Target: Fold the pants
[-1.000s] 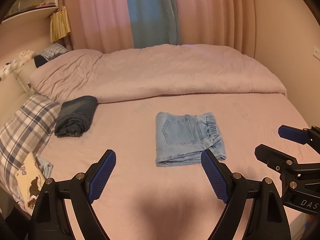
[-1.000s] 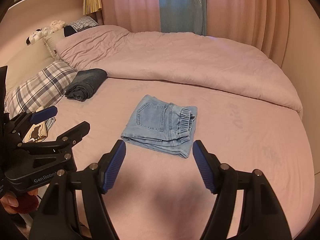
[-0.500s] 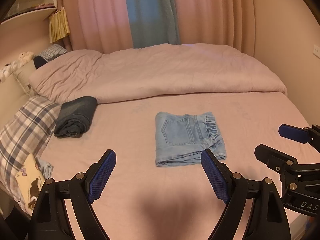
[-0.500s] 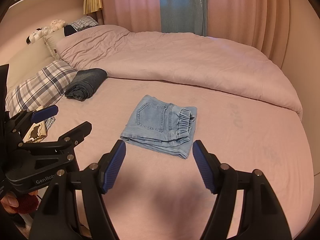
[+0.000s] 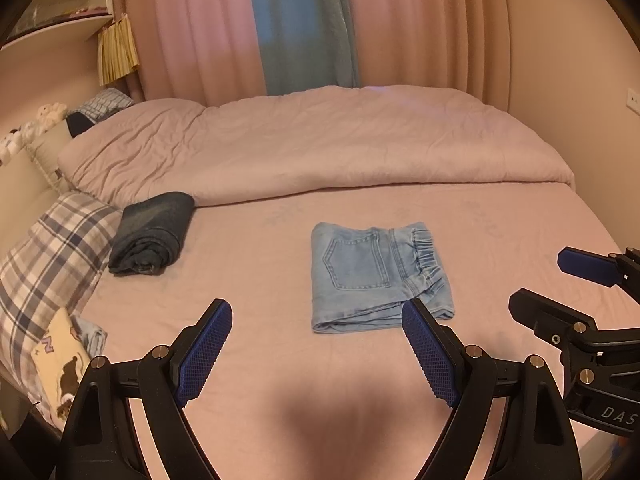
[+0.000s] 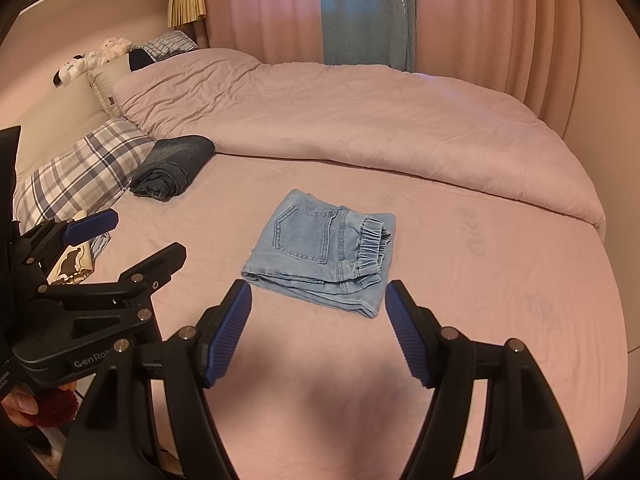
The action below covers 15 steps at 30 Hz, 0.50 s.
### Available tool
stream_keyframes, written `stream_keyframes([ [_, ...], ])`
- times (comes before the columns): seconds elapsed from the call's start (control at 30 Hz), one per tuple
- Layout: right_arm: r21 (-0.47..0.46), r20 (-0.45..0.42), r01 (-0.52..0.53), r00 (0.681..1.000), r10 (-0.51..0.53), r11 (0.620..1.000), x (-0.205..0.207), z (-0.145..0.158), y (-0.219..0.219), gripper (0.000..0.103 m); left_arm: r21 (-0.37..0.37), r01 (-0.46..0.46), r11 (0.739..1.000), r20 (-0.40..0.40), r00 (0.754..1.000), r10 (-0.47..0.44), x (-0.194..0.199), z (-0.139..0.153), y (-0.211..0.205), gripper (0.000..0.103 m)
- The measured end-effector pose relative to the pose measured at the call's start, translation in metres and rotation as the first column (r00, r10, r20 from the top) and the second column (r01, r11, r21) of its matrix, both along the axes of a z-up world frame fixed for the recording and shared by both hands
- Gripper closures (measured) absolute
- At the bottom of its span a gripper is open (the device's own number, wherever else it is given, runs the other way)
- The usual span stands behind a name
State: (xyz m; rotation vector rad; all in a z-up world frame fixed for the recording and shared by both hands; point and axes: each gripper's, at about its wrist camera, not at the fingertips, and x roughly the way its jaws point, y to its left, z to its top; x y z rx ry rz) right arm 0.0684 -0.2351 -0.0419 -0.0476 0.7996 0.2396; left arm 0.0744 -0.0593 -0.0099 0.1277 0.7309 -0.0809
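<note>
Nothing has moved since a second ago: both tools hang where they were, and the denim has not shifted on the sheet. Left hand-held gripper [image 5: 316, 312] hovers over the near part of the bed [image 5: 520, 240], its two blue ribbed pads spread wide with only pink sheet between them. Right hand-held gripper [image 6: 318, 294] sits alongside it, jaws likewise standing wide apart and pinching nothing. Each one shows up at the edge of the other's view, black frame and blue pads, side by side and apart.

And there are the pants [image 5: 378, 276], light blue denim, already folded into a compact, roughly square bundle lying flat in the middle of the bed. A back pocket faces up, and the gathered elastic waistband runs along the bundle's right side. From both wrist views the bundle lies just beyond the fingertips, touched by neither tool.

Off to the left, a second garment, dark jeans [image 5: 154, 234] folded into a thick bundle, lies just beside a plaid pillow [image 5: 48, 256] and well apart from the light pair. Behind both, a rumpled pink duvet [image 5: 320, 144] is bunched along the far half of the bed, with pink and blue curtains [image 5: 300, 28] hanging past it. At the lower left of the right wrist view, fingertips [image 6: 20, 406] of a person show under the left tool.
</note>
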Motion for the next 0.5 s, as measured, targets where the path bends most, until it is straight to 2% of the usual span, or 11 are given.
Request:
stream_keyframes([
  [0.5,0.0,-0.001,-0.002,1.0,0.002,1.0,0.001,0.0002,-0.0006,0.033,-0.002,-0.001,1.0,-0.006,1.0,0.001,0.0033,0.0002,0.0004,0.016],
])
